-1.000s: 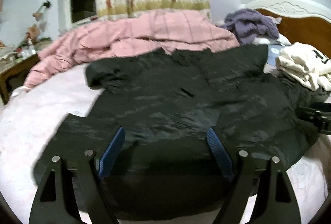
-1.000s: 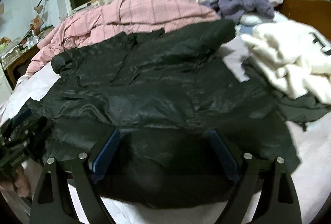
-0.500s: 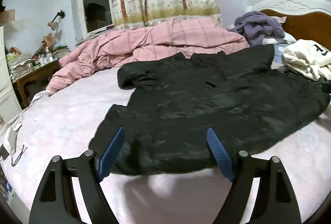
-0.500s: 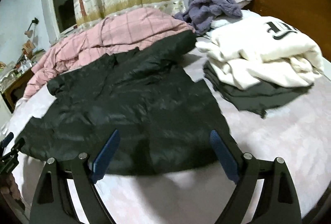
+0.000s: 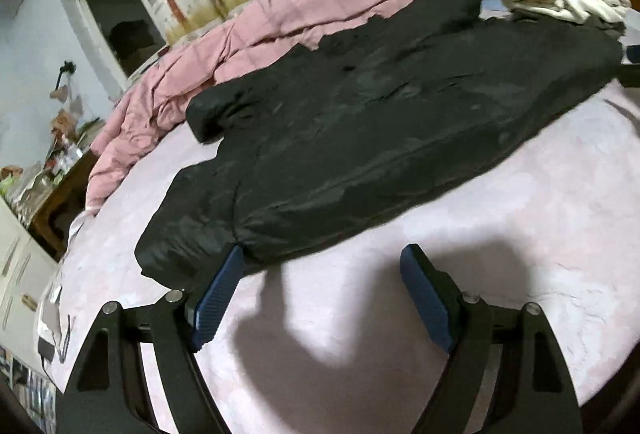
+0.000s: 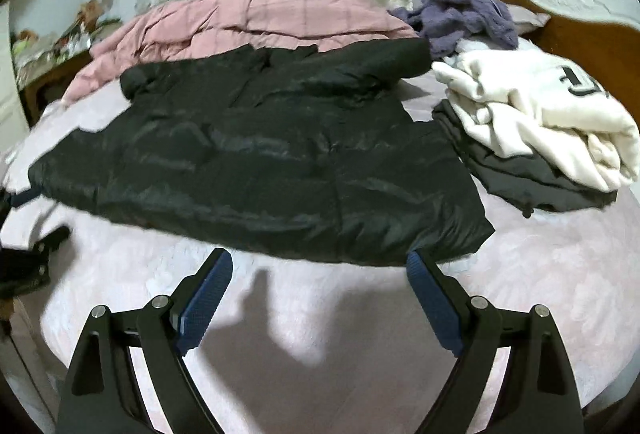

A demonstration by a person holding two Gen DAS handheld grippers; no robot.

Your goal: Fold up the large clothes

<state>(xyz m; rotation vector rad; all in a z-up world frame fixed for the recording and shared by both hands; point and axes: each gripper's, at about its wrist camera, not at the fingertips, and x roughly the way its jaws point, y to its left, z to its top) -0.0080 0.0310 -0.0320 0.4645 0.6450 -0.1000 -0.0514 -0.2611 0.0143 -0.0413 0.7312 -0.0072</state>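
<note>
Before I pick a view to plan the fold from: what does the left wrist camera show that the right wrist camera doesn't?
Only the left wrist view shows the left gripper open over bare sheet at the black jacket's lower left corner, plus cables at the bed's edge. Only the right wrist view shows the right gripper open at the jacket's lower right hem, and the dark garment under the cream sweatshirt. Both show the jacket spread flat, the pink quilt and the purple clothes.

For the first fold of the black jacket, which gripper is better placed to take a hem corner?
Probably the left gripper: one finger already sits at the jacket's near hem corner. The right gripper is open too, a little short of the hem.
</note>
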